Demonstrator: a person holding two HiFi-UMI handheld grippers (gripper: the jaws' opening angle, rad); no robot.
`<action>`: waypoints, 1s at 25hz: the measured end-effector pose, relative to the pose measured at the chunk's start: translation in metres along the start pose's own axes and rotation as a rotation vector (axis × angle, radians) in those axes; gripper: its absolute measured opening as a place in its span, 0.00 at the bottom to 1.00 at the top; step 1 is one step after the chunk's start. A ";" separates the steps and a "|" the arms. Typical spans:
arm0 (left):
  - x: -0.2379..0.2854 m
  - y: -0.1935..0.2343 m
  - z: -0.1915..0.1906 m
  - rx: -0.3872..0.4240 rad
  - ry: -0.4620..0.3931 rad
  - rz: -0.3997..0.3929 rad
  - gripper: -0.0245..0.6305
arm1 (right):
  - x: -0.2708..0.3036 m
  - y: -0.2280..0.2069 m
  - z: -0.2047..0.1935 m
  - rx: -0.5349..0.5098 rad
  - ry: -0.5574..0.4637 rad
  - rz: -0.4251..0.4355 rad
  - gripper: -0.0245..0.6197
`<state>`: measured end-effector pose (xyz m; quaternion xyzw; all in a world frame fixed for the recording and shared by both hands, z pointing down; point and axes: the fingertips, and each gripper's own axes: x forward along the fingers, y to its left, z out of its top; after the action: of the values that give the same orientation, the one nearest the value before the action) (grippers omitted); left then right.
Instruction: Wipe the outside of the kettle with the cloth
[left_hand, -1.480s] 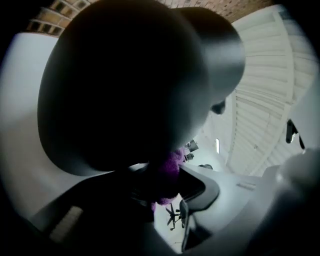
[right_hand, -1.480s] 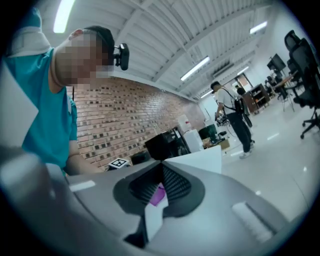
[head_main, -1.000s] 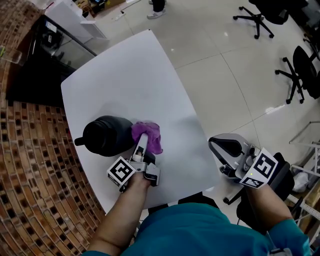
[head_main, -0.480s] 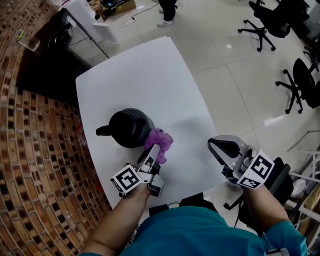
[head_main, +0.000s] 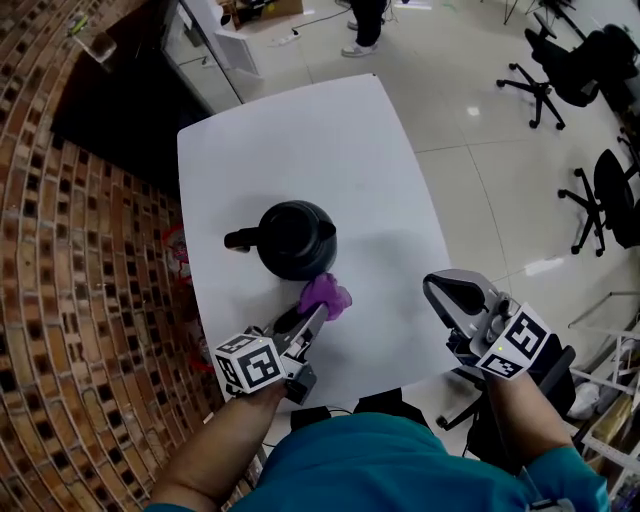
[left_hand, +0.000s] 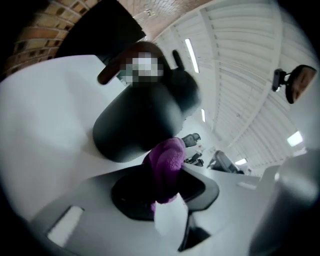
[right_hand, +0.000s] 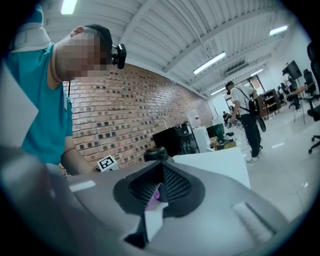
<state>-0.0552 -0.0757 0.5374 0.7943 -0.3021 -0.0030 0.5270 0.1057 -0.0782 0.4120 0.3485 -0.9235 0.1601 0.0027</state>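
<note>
Left gripper (head_main: 318, 315) pinches cloth (head_main: 326, 295) beside kettle (head_main: 295, 238), right gripper (head_main: 447, 292) closed, idle; pushing may slide the unbraced kettle toward table's (head_main: 300, 130) left edge

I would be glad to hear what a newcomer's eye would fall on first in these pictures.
A black kettle stands near the middle of the white table, dark against it. At its near side is a bright purple cloth, clamped in the left tool. The right tool is held off the table's right edge, over the floor.
</note>
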 end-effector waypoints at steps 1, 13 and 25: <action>-0.011 -0.011 0.006 0.024 -0.006 -0.024 0.22 | 0.003 0.003 0.002 -0.001 -0.001 0.005 0.04; -0.006 0.070 0.001 0.042 0.087 0.104 0.22 | 0.035 0.022 -0.005 -0.013 0.052 0.053 0.04; -0.054 0.037 0.085 0.213 0.076 0.102 0.22 | 0.053 0.037 0.015 -0.042 0.049 0.086 0.04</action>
<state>-0.1449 -0.1302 0.5133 0.8289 -0.3207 0.0860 0.4503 0.0435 -0.0909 0.3934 0.3042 -0.9405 0.1491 0.0257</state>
